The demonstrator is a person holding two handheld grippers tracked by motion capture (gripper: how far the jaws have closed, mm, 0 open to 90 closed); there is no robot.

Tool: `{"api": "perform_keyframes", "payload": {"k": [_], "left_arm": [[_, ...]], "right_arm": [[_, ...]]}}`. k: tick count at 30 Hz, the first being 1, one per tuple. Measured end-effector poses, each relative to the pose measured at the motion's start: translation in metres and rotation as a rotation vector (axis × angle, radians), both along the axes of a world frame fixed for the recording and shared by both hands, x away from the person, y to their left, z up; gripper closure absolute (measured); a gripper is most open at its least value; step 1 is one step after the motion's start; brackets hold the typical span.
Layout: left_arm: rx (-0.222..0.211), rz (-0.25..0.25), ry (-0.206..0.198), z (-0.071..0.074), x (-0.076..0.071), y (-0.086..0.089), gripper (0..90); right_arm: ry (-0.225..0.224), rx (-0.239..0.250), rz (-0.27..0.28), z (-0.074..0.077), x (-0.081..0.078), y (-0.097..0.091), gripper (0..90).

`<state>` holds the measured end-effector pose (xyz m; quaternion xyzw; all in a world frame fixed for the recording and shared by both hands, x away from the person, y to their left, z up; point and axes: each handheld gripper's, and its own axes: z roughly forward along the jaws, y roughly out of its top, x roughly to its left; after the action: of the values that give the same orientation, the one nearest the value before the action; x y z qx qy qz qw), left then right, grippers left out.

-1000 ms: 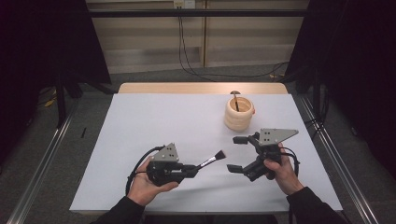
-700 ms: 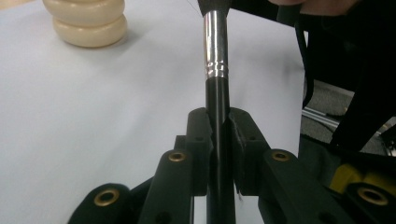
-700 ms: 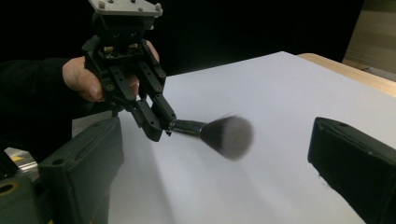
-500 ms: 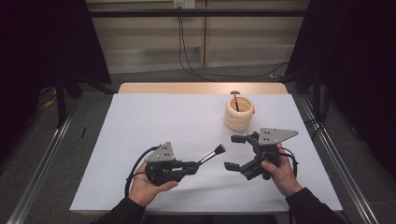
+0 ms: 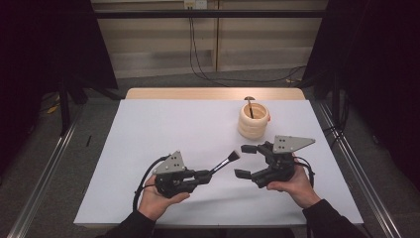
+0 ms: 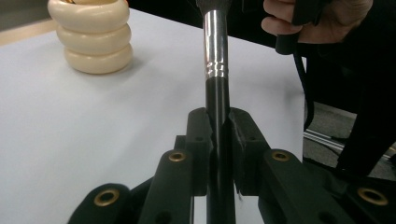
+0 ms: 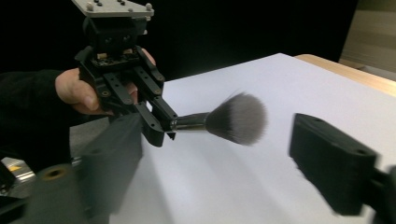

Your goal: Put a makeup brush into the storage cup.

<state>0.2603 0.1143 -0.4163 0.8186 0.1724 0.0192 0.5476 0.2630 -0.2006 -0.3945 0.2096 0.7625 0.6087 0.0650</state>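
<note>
My left gripper (image 5: pixel 207 174) is shut on the black handle of a makeup brush (image 5: pixel 225 161), which points up and right toward the other hand. In the left gripper view the handle (image 6: pixel 217 70) runs straight up between the closed jaws (image 6: pixel 218 126). My right gripper (image 5: pixel 243 160) faces it with its jaws apart; they have just been closing. In the right gripper view the grey bristle head (image 7: pixel 238 118) hangs just ahead of the gap (image 7: pixel 224 163), and neither pad touches it. A cream ringed holder (image 5: pixel 253 120) stands behind, with a second brush (image 5: pixel 250 101) in it.
The white table top (image 5: pixel 163 124) spreads to the left and behind the grippers. Its wooden far edge (image 5: pixel 213 93) borders a floor with cables. Metal rails (image 5: pixel 356 168) run along both sides. The holder (image 6: pixel 93 39) stands close to the right hand.
The right gripper's jaws stand a little narrower than before. Both hands and the brush have kept their places.
</note>
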Motion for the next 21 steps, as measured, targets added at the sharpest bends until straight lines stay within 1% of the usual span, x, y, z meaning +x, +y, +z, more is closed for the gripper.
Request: {"api": "perform_keyframes", "payload": {"k": [2, 4, 6, 9, 11, 12, 13, 16, 18, 19, 21], "left_arm": [[-0.012, -0.005, 0.001, 0.0, -0.0004, -0.0013, 79.5], [-0.01, -0.001, -0.005, 0.0015, -0.0018, -0.0021, 79.5], [-0.024, -0.008, -0.008, 0.0024, -0.0024, -0.0027, 79.5], [-0.049, -0.011, -0.01, 0.0028, -0.0024, -0.0044, 79.5], [-0.038, -0.01, -0.018, 0.0034, -0.0028, -0.0055, 79.5], [-0.048, -0.013, -0.013, 0.0032, -0.003, -0.0064, 79.5], [-0.042, -0.014, -0.017, 0.0034, -0.0034, -0.0069, 79.5], [-0.044, -0.016, -0.016, 0.0033, -0.0042, -0.0081, 79.5], [-0.049, -0.021, -0.014, 0.0029, -0.0042, -0.0083, 79.5], [-0.048, -0.018, -0.017, 0.003, -0.0043, -0.0084, 79.5], [-0.042, -0.029, -0.022, 0.0031, -0.0039, -0.0092, 79.5]], "right_arm": [[-0.003, 0.008, 0.0, -0.0001, 0.0009, 0.0017, 21.5], [0.0, 0.005, -0.005, -0.0005, 0.0013, 0.0025, 22.3], [0.003, 0.002, -0.009, -0.0013, 0.0016, 0.0026, 22.5], [0.002, 0.018, -0.005, -0.001, 0.002, 0.0016, 25.8], [0.001, 0.022, -0.008, -0.0009, 0.0019, 0.0012, 25.9], [0.0, 0.022, -0.006, -0.0011, 0.0021, 0.0011, 26.2], [0.005, 0.024, -0.002, -0.0016, 0.0024, 0.0012, 26.6], [0.023, 0.014, -0.002, -0.0038, 0.0037, 0.0012, 27.9], [0.034, 0.008, 0.01, -0.0059, 0.0048, 0.0016, 29.5], [0.039, 0.008, 0.016, -0.007, 0.0053, 0.0017, 30.8], [0.052, 0.004, 0.029, -0.0086, 0.0055, 0.0027, 33.8]]}}
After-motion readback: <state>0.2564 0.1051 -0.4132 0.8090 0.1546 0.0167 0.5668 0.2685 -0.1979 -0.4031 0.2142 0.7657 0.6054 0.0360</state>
